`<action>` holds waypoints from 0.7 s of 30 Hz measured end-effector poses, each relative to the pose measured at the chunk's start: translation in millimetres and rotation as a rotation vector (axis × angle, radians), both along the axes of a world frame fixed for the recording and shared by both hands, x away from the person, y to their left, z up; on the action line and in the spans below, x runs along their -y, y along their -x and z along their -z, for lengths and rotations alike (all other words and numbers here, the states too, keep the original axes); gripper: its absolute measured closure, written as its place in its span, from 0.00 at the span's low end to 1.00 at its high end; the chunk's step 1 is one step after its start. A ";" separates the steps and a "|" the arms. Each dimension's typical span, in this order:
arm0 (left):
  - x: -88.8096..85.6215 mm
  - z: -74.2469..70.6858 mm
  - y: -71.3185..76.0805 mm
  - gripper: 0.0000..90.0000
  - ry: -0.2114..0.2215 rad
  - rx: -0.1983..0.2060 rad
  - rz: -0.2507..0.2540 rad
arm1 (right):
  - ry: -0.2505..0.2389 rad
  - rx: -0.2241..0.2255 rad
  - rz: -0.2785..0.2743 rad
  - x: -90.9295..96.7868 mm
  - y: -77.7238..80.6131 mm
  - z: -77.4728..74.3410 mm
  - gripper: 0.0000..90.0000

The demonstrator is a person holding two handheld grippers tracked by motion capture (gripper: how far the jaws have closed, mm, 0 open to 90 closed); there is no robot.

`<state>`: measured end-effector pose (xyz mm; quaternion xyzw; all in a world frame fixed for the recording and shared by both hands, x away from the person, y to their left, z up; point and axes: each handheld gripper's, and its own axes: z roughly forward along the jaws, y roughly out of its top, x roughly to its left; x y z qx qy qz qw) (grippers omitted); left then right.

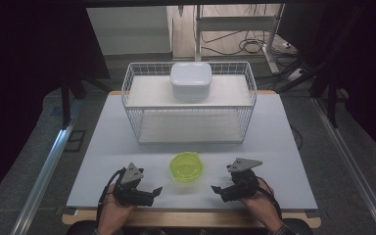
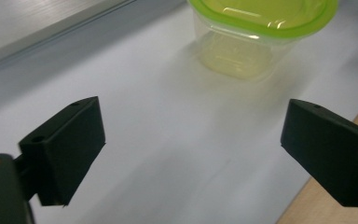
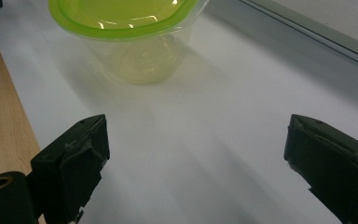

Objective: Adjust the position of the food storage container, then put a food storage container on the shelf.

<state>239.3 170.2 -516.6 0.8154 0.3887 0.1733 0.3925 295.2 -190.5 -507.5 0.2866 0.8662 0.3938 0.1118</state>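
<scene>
1. Container: clear, yellow-green tinted body under a bright lime-green lid.
2. Wire basket: white grid mesh.
3. Box on the basket: plain white.
4. Table: pale grey-white top, light wood edge.
5. Left gripper and right gripper: black, grey plates.

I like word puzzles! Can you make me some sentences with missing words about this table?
1. The small tub on the table has a lid coloured ____.
2. The white container sits on top of the wire ____.
3. The jaws of the left hand-held gripper stand ____, with nothing between them.
4. The tub stands ____ the left and the right hand-held gripper.

Missing words: green; basket; open; between
</scene>
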 end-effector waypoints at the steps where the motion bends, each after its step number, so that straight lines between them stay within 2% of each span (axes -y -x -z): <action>1: 0.0 0.0 0.0 0.05 0.000 0.000 0.000 | -0.001 -0.003 0.005 0.6 -0.4 0.1 0.07; 2: -0.1 1.4 0.6 0.04 -0.005 0.017 0.003 | -0.003 -0.006 0.008 1.0 -0.8 0.1 0.07; 3: -0.1 1.4 0.6 0.03 -0.005 0.017 0.003 | -0.003 -0.006 0.008 1.0 -0.8 0.1 0.07; 9: -5.1 3.7 -1.6 0.02 0.042 0.030 0.006 | -0.006 0.018 0.016 0.7 -3.3 -1.1 0.06; 15: -4.7 5.7 -2.2 0.02 0.026 0.028 0.003 | -0.028 0.024 0.016 0.0 -7.9 -2.9 0.06; 16: -4.4 5.8 -2.1 0.02 0.022 0.031 0.006 | -0.051 0.013 0.020 -0.5 -11.7 -3.8 0.06; 17: -4.1 5.9 -2.0 0.02 0.019 0.033 0.007 | -0.051 0.013 0.020 -0.5 -11.7 -3.8 0.06; 19: -4.0 6.3 -1.9 0.02 0.014 0.037 0.011 | -0.087 -0.014 0.028 -1.7 -16.2 -4.6 0.06; 20: -4.4 6.6 -2.0 0.02 0.016 0.039 0.012 | -0.116 -0.042 0.032 -3.9 -20.8 -6.5 0.06; 21: -4.4 6.6 -2.0 0.02 0.016 0.039 0.012 | -0.116 -0.042 0.032 -3.9 -20.8 -6.5 0.06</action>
